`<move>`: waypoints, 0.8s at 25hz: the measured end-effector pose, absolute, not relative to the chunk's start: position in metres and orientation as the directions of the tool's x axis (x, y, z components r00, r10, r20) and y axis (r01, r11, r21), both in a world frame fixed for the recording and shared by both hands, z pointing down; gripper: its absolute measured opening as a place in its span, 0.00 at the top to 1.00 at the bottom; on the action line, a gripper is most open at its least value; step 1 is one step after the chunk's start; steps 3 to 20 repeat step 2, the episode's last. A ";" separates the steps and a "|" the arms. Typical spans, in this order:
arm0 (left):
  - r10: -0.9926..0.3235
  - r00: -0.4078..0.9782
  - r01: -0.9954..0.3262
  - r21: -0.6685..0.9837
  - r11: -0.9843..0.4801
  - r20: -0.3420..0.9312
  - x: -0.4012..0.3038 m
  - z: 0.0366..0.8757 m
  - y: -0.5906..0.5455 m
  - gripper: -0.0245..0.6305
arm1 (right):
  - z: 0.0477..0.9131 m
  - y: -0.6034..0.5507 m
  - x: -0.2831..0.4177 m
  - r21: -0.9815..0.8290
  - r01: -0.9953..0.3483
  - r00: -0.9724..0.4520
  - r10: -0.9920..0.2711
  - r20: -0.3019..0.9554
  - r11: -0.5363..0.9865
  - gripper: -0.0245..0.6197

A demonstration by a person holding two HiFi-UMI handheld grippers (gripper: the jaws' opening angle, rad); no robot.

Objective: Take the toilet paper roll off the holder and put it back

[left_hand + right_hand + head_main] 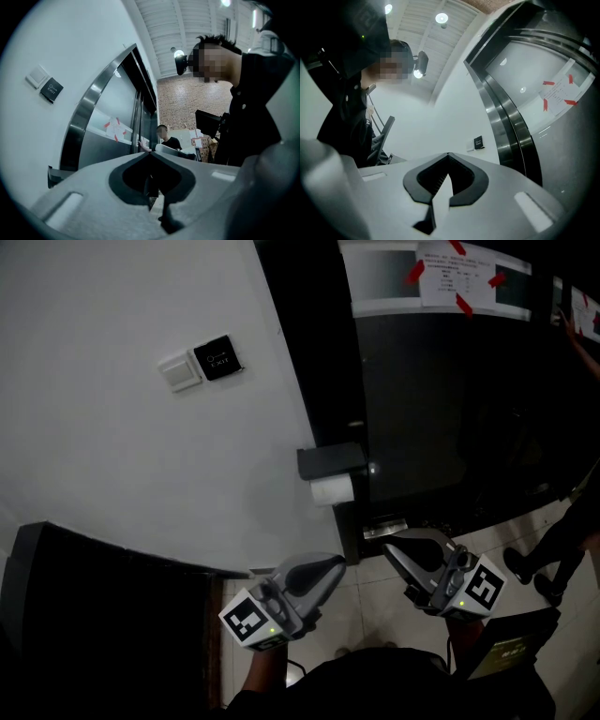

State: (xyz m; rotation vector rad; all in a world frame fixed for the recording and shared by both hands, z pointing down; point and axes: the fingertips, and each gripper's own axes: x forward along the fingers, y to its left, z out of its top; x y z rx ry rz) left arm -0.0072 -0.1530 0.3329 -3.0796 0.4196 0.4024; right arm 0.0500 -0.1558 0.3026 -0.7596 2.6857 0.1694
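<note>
roll (331, 489): mid-frame on wall holder (330, 461), long axis roughly left-right | left gripper (330, 568): closed, empty, straight below roll | right gripper (398, 547): closed, empty, below-right of roll | both apart from it; left looks better lined up

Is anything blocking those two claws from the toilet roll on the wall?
Nothing visible does. The toilet paper roll hangs under its holder; the left gripper and right gripper, both shut and empty, are below it in the head view, apart from it.
</note>
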 end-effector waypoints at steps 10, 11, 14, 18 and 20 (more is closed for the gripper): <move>-0.261 0.932 -0.262 0.027 -0.965 -0.252 -0.007 0.333 -0.153 0.96 | 0.302 -0.157 0.051 0.017 -0.530 -0.795 -0.491 -0.356 0.848 0.96; -0.261 0.932 -0.262 0.027 -0.965 -0.252 -0.007 0.333 -0.153 0.96 | 0.302 -0.157 0.051 0.017 -0.530 -0.795 -0.491 -0.356 0.848 0.96; -0.261 0.932 -0.262 0.027 -0.965 -0.252 -0.007 0.333 -0.153 0.96 | 0.302 -0.157 0.051 0.017 -0.530 -0.795 -0.491 -0.356 0.848 0.96; -0.261 0.932 -0.262 0.027 -0.965 -0.252 -0.007 0.333 -0.153 0.96 | 0.302 -0.157 0.051 0.017 -0.530 -0.795 -0.491 -0.356 0.848 0.96; -0.261 0.932 -0.262 0.027 -0.965 -0.252 -0.007 0.333 -0.153 0.96 | 0.302 -0.157 0.051 0.017 -0.530 -0.795 -0.491 -0.356 0.848 0.96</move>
